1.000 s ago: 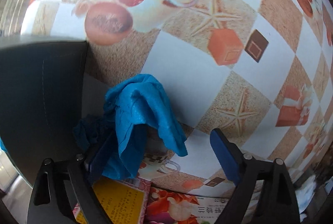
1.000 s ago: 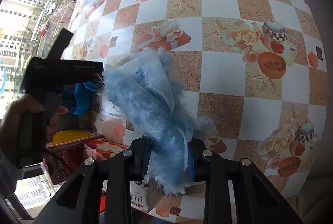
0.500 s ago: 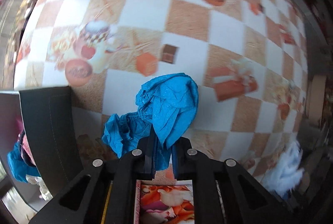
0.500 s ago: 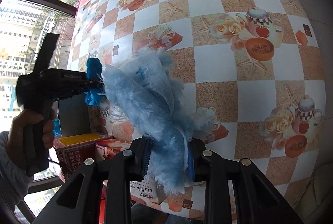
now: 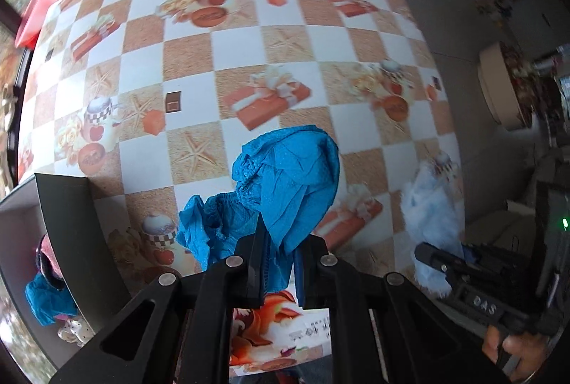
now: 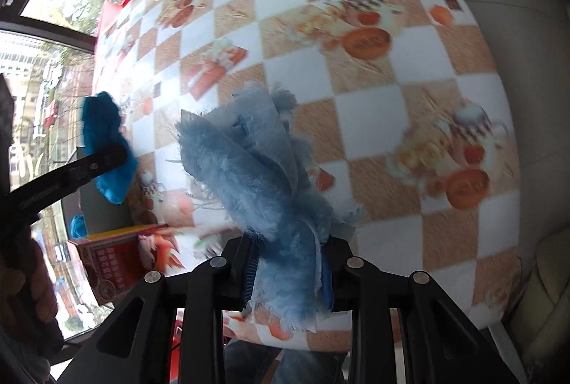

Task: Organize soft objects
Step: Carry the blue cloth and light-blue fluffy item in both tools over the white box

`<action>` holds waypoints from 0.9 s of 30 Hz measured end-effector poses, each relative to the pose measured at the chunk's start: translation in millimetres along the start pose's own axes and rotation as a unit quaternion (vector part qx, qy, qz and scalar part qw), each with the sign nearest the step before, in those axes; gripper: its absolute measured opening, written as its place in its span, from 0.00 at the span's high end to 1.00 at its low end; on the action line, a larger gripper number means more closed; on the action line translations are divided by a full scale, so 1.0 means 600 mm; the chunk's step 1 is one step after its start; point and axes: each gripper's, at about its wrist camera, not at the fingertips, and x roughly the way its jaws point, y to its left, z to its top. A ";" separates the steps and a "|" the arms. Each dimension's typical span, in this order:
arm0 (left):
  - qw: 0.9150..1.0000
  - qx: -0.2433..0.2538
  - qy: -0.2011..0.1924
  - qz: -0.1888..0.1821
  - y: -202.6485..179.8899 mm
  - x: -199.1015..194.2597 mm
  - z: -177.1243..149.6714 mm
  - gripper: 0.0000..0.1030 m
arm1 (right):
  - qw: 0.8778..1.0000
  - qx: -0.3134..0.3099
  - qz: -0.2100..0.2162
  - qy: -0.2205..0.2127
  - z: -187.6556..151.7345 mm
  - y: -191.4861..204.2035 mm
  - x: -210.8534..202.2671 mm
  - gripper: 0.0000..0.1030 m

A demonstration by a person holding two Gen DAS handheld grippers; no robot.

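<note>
With one blue piece already lying in the dark bin (image 5: 71, 227) at far left, sorting looks only partly done. Left gripper (image 5: 279, 271) pinches the bright blue cloth (image 5: 285, 177) above the checkered tablecloth (image 5: 285, 38) — not yet binned. Right gripper (image 6: 288, 271) clamps the pale blue fluffy fabric (image 6: 249, 170), which stands up from its jaws — also unplaced.

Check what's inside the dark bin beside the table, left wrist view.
Inside the dark bin: a blue cloth, something pink, and a spotted white item. The bin wall hides the rest.
</note>
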 end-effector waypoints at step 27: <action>0.982 0.175 0.016 -0.065 -0.024 -0.084 -0.274 0.88 | 0.998 0.033 -0.048 0.007 -0.241 0.108 -0.001 0.71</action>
